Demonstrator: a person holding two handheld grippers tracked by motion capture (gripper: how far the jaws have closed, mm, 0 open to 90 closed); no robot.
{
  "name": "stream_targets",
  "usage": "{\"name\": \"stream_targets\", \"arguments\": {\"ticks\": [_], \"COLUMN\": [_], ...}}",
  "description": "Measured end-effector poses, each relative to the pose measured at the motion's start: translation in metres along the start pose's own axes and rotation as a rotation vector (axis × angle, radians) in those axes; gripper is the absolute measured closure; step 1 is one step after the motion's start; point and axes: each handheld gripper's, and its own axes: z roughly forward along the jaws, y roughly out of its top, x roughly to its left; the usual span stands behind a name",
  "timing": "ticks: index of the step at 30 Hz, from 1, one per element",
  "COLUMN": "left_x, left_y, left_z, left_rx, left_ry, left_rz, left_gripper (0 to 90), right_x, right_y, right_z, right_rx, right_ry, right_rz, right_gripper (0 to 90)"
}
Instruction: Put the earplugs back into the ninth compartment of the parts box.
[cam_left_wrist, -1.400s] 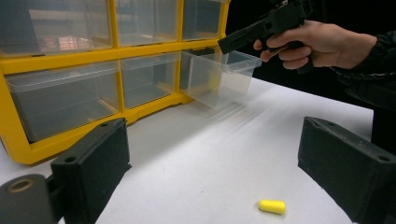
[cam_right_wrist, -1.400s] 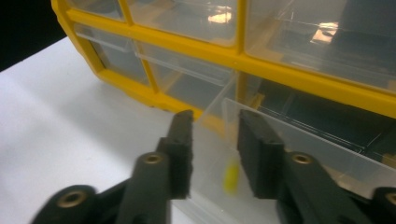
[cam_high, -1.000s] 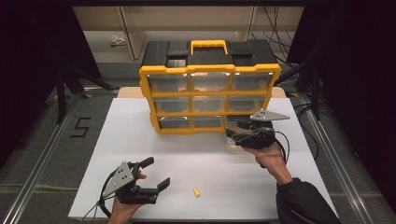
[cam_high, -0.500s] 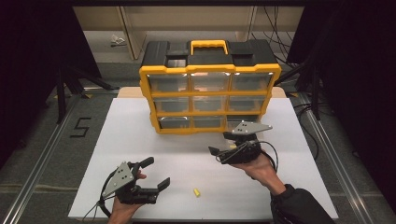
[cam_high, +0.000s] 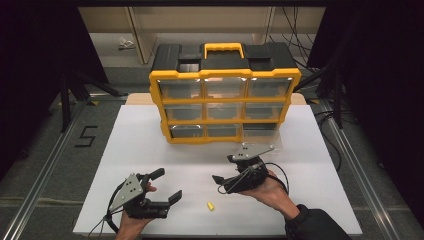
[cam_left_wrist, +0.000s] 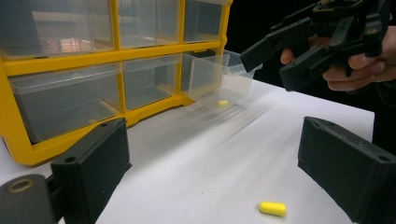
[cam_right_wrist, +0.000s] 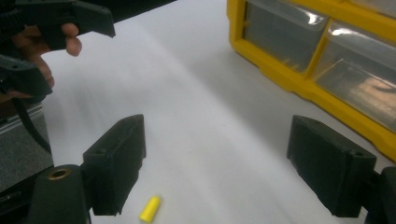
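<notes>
One handwritten "5" (cam_high: 86, 136) is showing on the floor left of the matte white table (cam_high: 150, 145). The yellow-framed organizer (cam_high: 225, 102) is holding clear plastic drawers. The right gripper (cam_high: 224, 175), jaws just opening wide and empty, is hanging near the small yellow capsule (cam_high: 210, 205); the left gripper (cam_high: 165, 187) is gaping empty.

organizer (cam_left_wrist: 112, 56) cut off, table (cam_right_wrist: 196, 93) motion-blurred
</notes>
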Motion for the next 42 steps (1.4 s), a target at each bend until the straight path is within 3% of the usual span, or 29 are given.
{"name": "stream_targets", "arguments": {"ticks": [6,15,24,42], "left_x": [0.000,0.000,0.000,0.000], "left_y": [0.000,0.000,0.000,0.000], "left_z": [0.000,0.000,0.000,0.000], "left_rx": [-0.001,-0.001,-0.002,-0.004], "left_ry": [0.002,0.001,0.001,-0.001], "left_rz": [0.000,-0.002,-0.001,-0.002], "left_gripper": [8.6,8.6,8.6,8.6], "right_x": [0.010,0.026,0.033,0.040], "right_y": [-0.005,-0.019,-0.028,-0.043], "right_z": [0.008,0.027,0.040,0.064], "right_rx": [0.050,0.182,0.259,0.365], "right_ry": [0.025,0.057,0.072,0.109], "right_rz": [-0.015,-0.077,-0.086,-0.120], "right_gripper": [18.2,19.8,22.6,43.4]}}
